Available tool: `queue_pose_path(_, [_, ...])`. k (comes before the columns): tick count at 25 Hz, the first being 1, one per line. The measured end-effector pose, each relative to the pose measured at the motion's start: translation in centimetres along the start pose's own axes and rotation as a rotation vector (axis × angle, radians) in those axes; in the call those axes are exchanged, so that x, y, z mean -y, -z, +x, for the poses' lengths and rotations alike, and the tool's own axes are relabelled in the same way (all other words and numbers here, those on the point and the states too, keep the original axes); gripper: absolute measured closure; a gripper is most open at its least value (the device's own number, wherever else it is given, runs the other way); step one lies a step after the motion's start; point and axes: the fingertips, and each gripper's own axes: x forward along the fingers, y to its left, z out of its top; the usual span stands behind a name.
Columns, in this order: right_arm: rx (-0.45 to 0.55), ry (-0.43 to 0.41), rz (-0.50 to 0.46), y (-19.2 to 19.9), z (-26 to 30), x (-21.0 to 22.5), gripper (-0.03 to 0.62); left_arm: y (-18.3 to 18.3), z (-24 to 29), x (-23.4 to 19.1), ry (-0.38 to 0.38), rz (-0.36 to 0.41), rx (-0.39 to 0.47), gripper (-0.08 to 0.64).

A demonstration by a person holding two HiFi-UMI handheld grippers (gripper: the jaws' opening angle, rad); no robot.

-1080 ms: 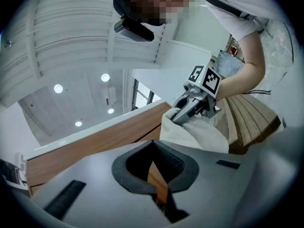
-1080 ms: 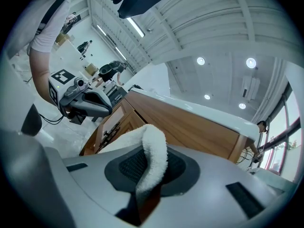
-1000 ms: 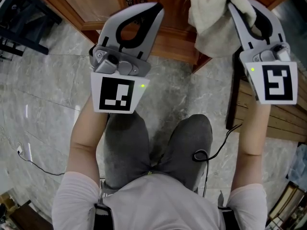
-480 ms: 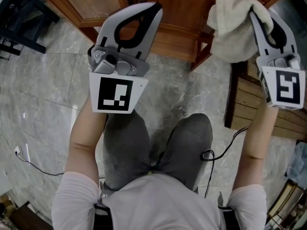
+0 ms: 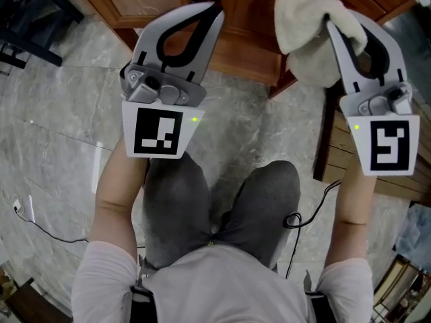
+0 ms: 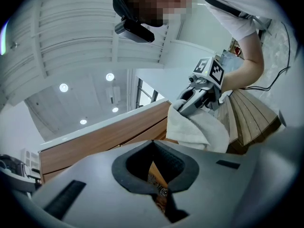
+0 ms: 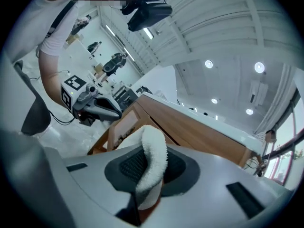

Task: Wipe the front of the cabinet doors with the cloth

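Two grippers point at the cabinet (image 5: 246,25). The right gripper (image 5: 335,20) clamps the cloth (image 5: 301,15), which bunches ahead of its tips near the wooden front. The left gripper (image 5: 212,10), beside it, is closed on nothing.

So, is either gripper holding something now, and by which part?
The right gripper pinches the cloth by a folded edge; the left gripper holds nothing.

Grey marble floor (image 5: 60,113), white ceiling (image 6: 71,42) with round lights (image 6: 63,87).

cream cloth (image 5: 304,20), reddish-brown cabinet doors (image 5: 248,9), grey-veined floor (image 5: 57,116)
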Motion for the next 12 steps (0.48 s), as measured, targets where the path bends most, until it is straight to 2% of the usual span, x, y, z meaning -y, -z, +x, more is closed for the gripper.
queue_pose_path(6, [0.098, -0.124, -0.013, -2.8, 5.5, -5.3, 0.517, 1.6, -1.8, -2.0, -0.038, 0.000, -0.030, 0.541])
queue_pose_path(9, [0.086, -0.145, -0.016, -2.6, 8.4, -6.8, 0.517, 2.3, -2.5, -2.6, -0.050, 0.001, -0.040, 0.541])
queue_pose_path(12, [0.069, -0.136, 0.019, -1.8, 10.7, -7.4, 0.517, 3.0, -2.9, -2.9, -0.059, -0.005, -0.045, 0.541])
